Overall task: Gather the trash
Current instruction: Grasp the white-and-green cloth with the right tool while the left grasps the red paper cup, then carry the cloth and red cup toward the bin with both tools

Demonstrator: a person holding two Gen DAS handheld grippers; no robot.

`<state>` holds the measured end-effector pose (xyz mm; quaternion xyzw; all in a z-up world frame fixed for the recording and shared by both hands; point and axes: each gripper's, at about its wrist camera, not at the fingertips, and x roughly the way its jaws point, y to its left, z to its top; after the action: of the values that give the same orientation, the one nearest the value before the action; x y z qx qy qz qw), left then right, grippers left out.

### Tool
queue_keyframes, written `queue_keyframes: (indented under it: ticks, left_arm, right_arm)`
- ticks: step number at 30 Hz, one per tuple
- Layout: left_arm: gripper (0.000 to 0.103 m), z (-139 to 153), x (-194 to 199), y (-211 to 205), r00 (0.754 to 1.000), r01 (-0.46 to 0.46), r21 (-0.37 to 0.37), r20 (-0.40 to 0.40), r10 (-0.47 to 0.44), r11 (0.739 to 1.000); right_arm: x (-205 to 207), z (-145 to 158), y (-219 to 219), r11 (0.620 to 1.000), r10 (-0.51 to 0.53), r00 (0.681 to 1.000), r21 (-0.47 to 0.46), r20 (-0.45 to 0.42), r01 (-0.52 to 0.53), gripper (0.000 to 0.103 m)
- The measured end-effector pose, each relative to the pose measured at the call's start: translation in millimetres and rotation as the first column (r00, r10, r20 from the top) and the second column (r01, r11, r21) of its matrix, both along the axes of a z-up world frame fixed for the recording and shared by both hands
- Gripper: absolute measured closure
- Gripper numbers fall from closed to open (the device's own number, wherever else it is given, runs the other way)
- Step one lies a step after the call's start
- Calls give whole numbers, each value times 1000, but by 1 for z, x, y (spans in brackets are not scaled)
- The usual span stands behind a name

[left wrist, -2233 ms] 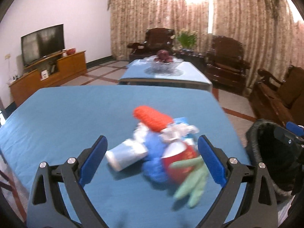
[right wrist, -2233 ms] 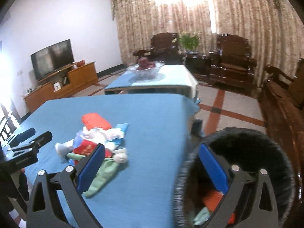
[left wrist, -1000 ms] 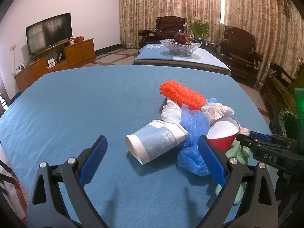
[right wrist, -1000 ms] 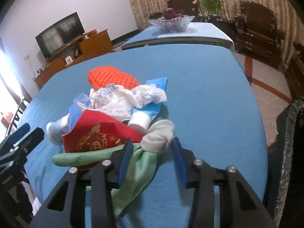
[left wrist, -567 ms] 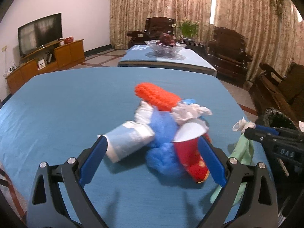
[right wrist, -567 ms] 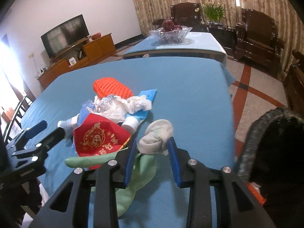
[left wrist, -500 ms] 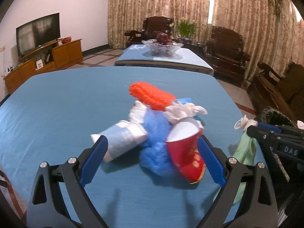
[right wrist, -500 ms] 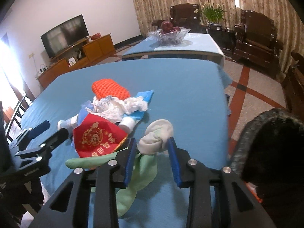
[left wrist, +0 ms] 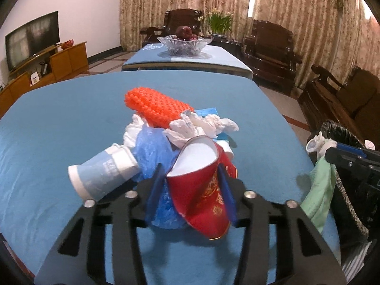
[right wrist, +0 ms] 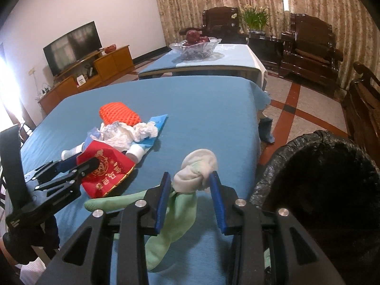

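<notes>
A trash pile lies on the blue table [left wrist: 59, 128]: an orange mesh sleeve [left wrist: 156, 104], white tissue [left wrist: 201, 124], a blue plastic bag [left wrist: 152, 147] and a pale blue paper cup [left wrist: 102, 171]. My left gripper [left wrist: 190, 190] is shut on a squashed red paper cup [left wrist: 201, 197], also seen in the right wrist view [right wrist: 104, 166]. My right gripper [right wrist: 190, 192] is shut on a green-and-white rubber glove [right wrist: 190, 180] and holds it near the table's right edge, beside the black-lined bin [right wrist: 327, 178].
A second blue table with a glass fruit bowl [left wrist: 184, 44] stands behind. Dark wooden armchairs [left wrist: 268, 52] line the right side and back. A TV [left wrist: 30, 40] on a wooden cabinet is at the left wall. The bin [left wrist: 344, 142] stands off the table's right edge.
My left gripper has closed on the red cup. My right gripper has carried the glove right, towards the bin, away from the pile.
</notes>
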<state>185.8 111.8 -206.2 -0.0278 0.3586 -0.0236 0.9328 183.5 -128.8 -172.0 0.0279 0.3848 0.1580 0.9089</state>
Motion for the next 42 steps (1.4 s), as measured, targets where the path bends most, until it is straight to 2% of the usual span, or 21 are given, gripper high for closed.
queue_keyframes:
  ticks: [5,10,19,26,32,42]
  left_arm:
    - [62,7,-5,-3,1000,-4,-3,16,4,1000]
    - [63,35,-23,-7,996,-1,21,89,-1,1000]
    - [63,76,-42,-14,989,-5,71,150,-6,997]
    - [63,101,-49,-24,982,4,64,189,-16,998]
    - [63,122,-54,-43,971,37,55,234,-49,998]
    - [63,136,-49,-96,952,160,47,259,-166,986]
  right_arm:
    - [-3,4,-5,1000,-5,1000,8,11,5,69]
    - [-7,13,-8,1000,-7,999,18,31,6,69]
    - [-27,47,-13,1000,2,995,17,103,-4,69]
    - [-43,79,-23,1000,-9,983,13,181,7,69]
    - [-59,104,-42,999,-39,971,10,237,38,69]
    - [-80,120,-98,988,-147,949,-9,279,155,69]
